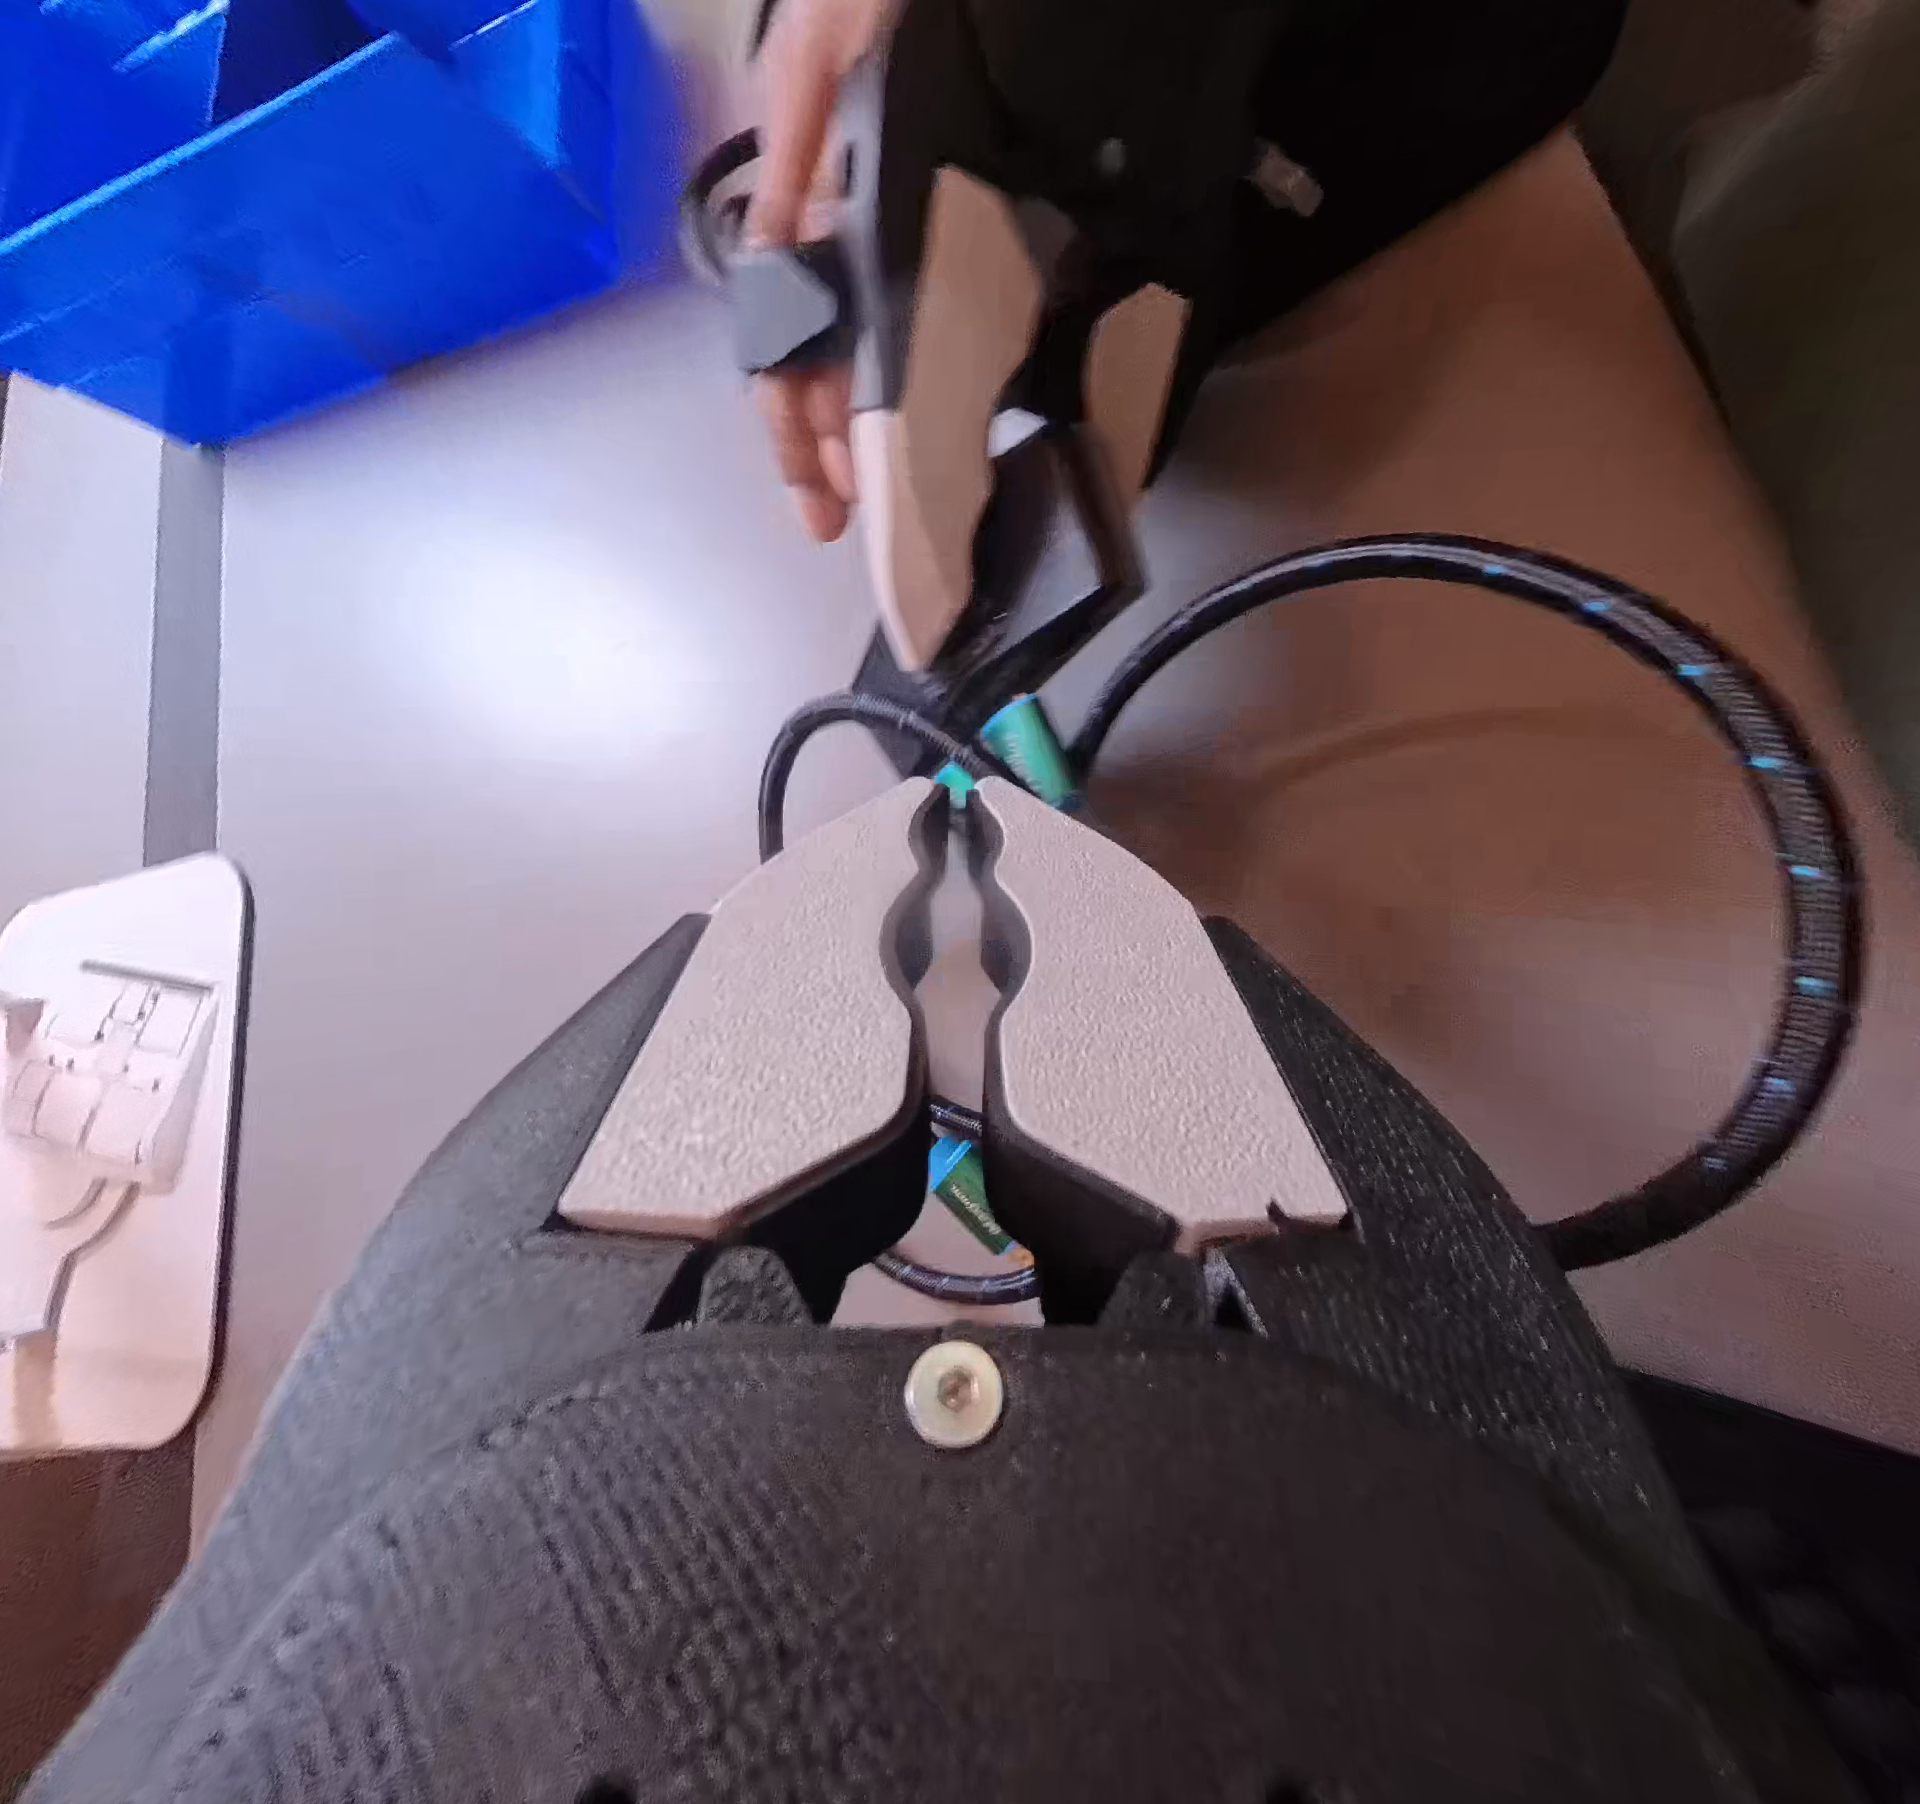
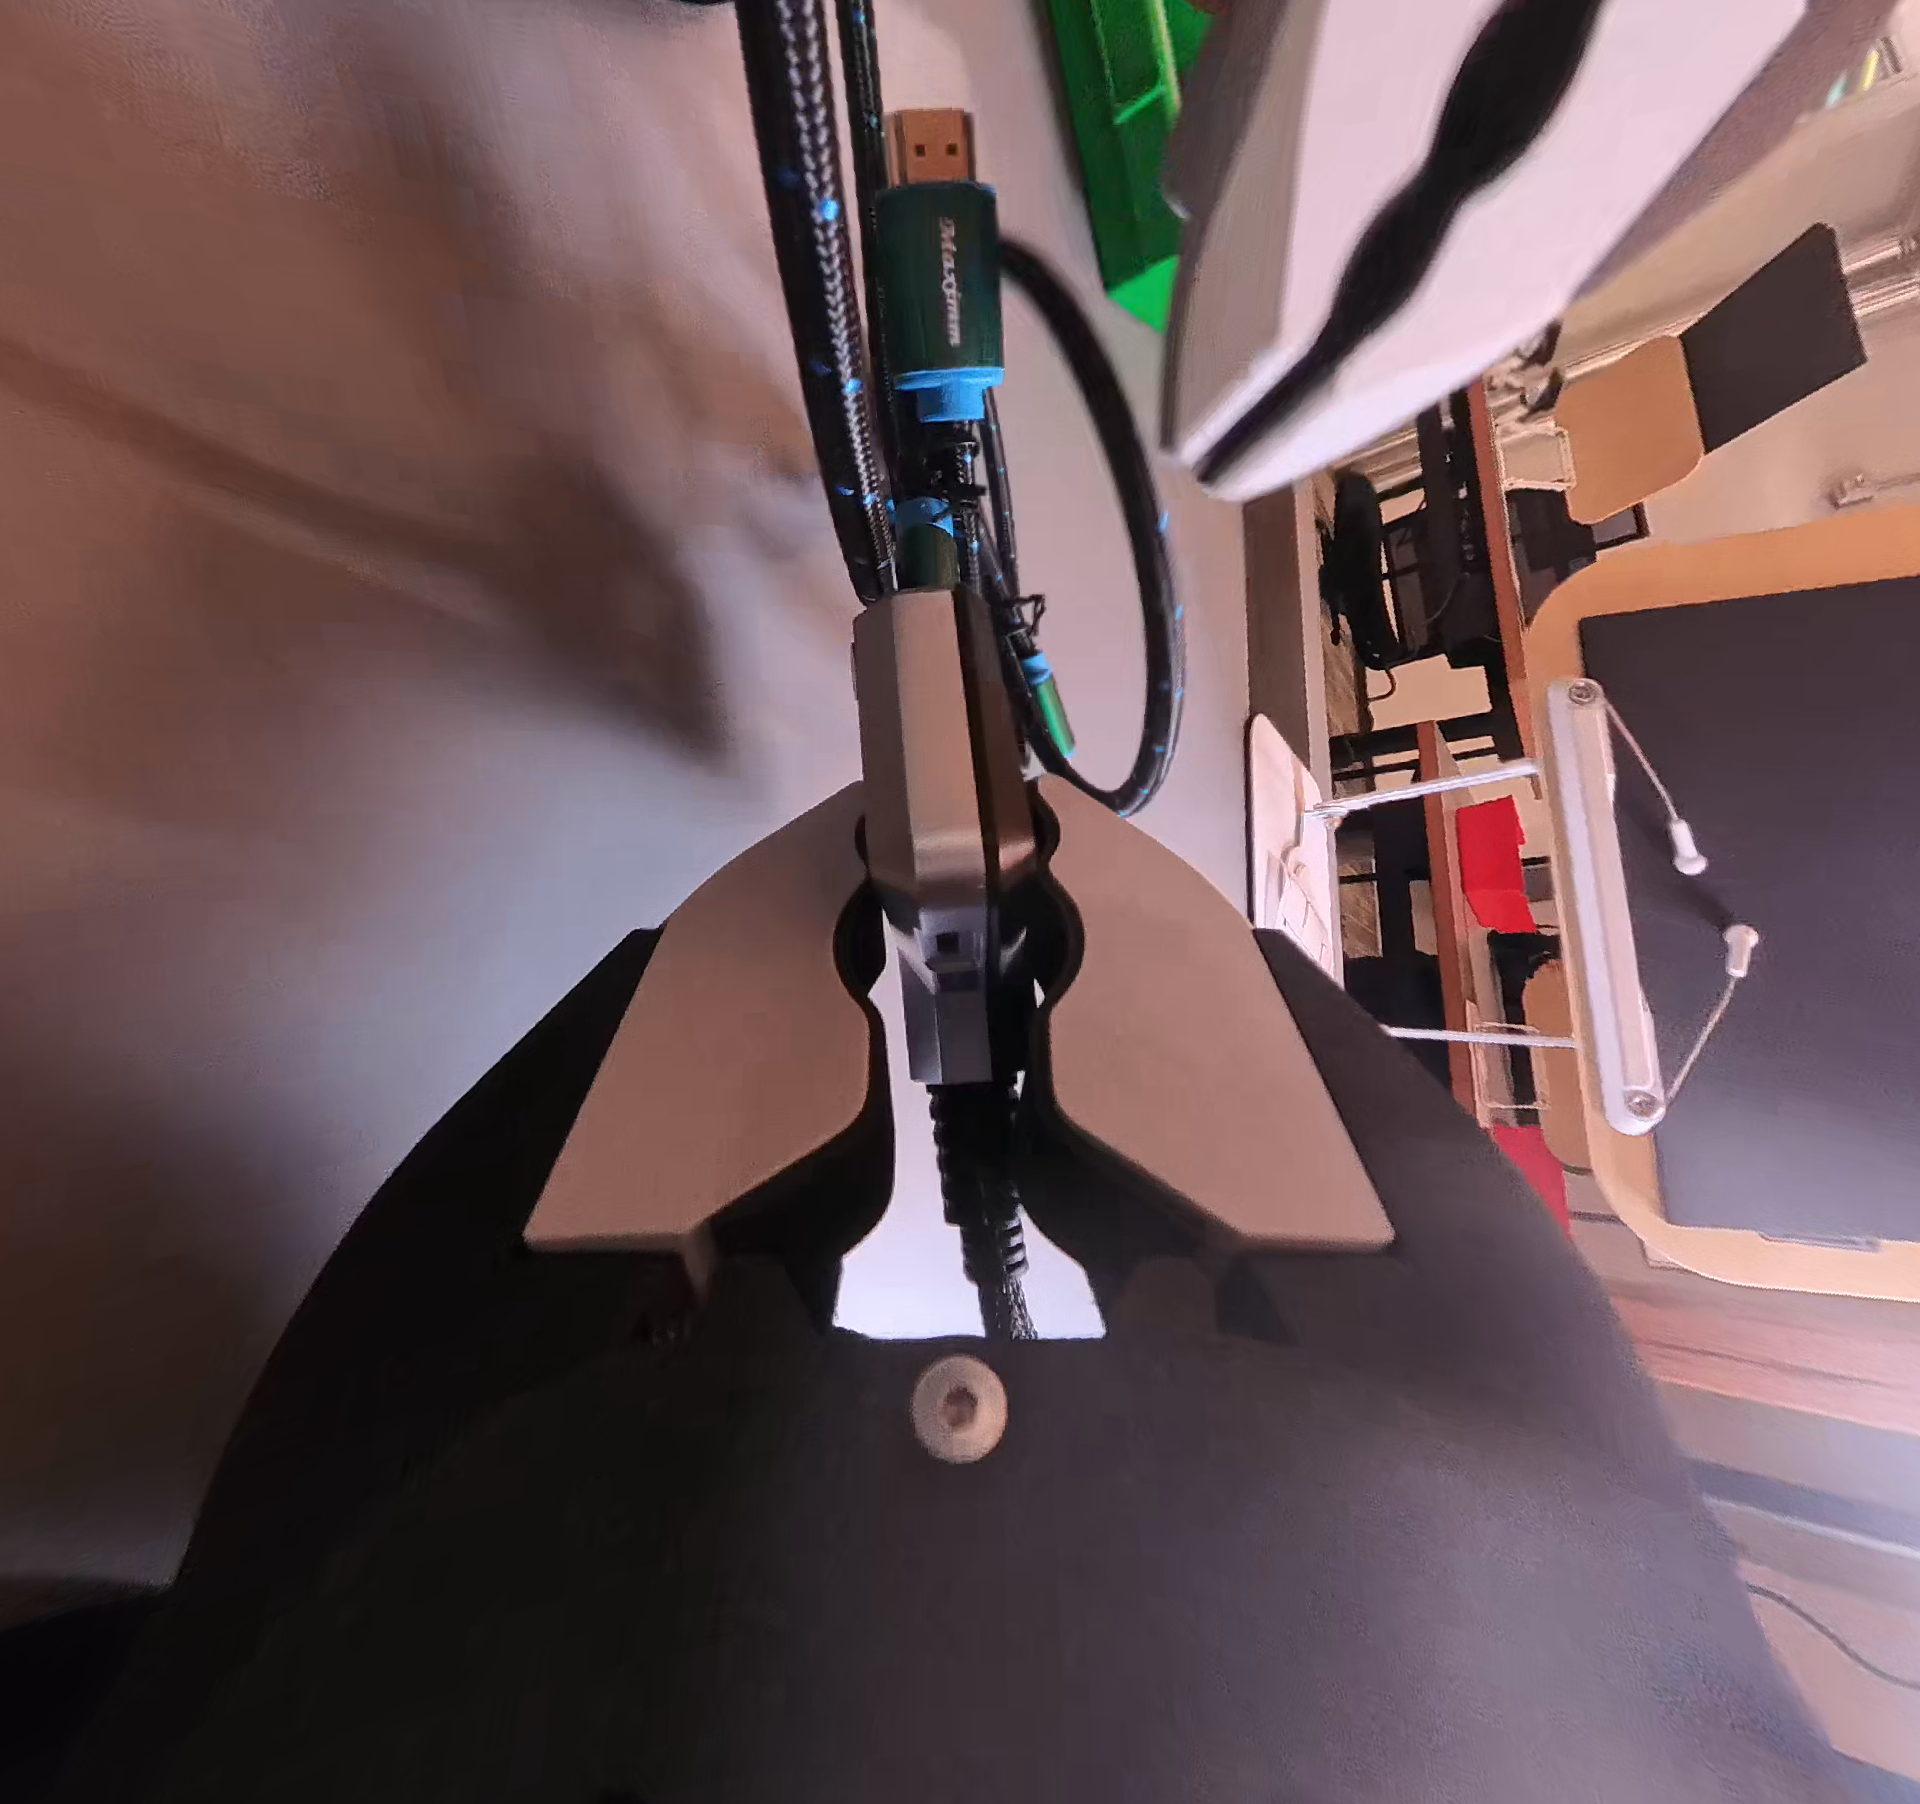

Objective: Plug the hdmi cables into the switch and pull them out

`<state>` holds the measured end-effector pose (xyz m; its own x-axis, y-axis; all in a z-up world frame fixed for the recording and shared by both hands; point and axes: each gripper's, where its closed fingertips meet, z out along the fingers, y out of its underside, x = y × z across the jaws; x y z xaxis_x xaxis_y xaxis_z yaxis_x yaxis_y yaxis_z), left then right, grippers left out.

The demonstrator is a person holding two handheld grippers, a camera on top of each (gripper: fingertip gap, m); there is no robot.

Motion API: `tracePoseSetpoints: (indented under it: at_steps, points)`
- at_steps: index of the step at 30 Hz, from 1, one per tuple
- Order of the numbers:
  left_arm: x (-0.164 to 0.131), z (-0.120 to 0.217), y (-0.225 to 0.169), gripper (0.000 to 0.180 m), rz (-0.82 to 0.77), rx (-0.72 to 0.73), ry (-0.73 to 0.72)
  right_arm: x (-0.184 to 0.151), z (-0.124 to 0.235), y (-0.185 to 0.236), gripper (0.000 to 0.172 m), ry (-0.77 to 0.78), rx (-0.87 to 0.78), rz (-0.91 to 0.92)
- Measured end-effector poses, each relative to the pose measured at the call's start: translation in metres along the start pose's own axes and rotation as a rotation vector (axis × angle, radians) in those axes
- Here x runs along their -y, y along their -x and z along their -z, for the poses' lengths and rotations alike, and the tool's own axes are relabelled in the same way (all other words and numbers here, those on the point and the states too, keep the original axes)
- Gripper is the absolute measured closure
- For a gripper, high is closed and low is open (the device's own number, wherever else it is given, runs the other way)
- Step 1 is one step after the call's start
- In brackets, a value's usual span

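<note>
1. Left wrist view is showing me open counter leftward, a blue crate edging the far corner.
2. My left tongs are pinching the braided cable at a teal collar.
3. Only the right wrist view is showing the right tongs clamping a grey adapter, with a green plug beyond.

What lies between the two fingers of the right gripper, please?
In the right wrist view, a grey adapter block sits clamped between the right gripper's fingers, with its braided black cable running back between them.
</note>
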<state>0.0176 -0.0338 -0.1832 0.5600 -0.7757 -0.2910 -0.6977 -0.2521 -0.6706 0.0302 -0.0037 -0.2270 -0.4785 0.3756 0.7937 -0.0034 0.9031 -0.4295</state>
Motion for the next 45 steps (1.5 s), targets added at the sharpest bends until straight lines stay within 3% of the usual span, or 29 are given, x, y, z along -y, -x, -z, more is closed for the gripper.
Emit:
tracePoseSetpoints:
  at_steps: [1, 6, 9, 13, 15, 18, 21, 25, 29, 35, 39, 45]
  points:
    - [-0.008, 0.000, 0.011, 0.175, 0.033, 0.030, 0.011, 0.000, -0.001, 0.001, 0.148, 0.008, 0.001, 0.010]
    - [-0.068, -0.008, 0.049, 0.162, 0.253, 0.042, 0.125, -0.001, -0.003, 0.006, 0.148, 0.026, 0.017, 0.036]
    - [-0.096, -0.016, 0.047, 0.150, 0.397, -0.015, 0.208, -0.001, -0.003, 0.006, 0.148, 0.031, 0.016, 0.038]
    - [-0.121, -0.032, 0.042, 0.144, 0.375, 0.043, 0.351, -0.002, -0.003, 0.005, 0.148, 0.039, 0.010, 0.040]
    - [-0.130, -0.040, 0.048, 0.155, 0.324, 0.116, 0.391, -0.002, -0.003, 0.005, 0.148, 0.040, 0.009, 0.041]
    - [-0.123, -0.038, 0.050, 0.163, 0.258, 0.140, 0.388, -0.003, -0.002, 0.004, 0.148, 0.049, 0.005, 0.039]
    - [-0.095, -0.018, 0.048, 0.168, 0.241, 0.087, 0.261, -0.007, -0.001, 0.001, 0.148, 0.055, -0.008, 0.027]
    - [-0.041, 0.016, 0.021, 0.170, 0.214, -0.099, 0.066, -0.008, 0.001, -0.001, 0.149, 0.029, -0.004, -0.023]
    - [-0.009, 0.014, -0.038, 0.171, 0.097, -0.328, 0.053, -0.002, -0.003, 0.007, 0.149, 0.028, 0.016, 0.018]
    - [-0.030, -0.019, -0.064, 0.171, 0.081, -0.351, 0.294, 0.006, -0.008, 0.021, 0.148, 0.041, 0.051, 0.060]
    - [-0.031, -0.019, -0.062, 0.171, 0.203, -0.336, 0.378, 0.005, -0.008, 0.021, 0.148, 0.037, 0.068, 0.017]
    - [-0.042, -0.019, -0.067, 0.172, 0.407, -0.452, 0.399, 0.000, -0.005, 0.019, 0.148, 0.049, 0.063, 0.002]
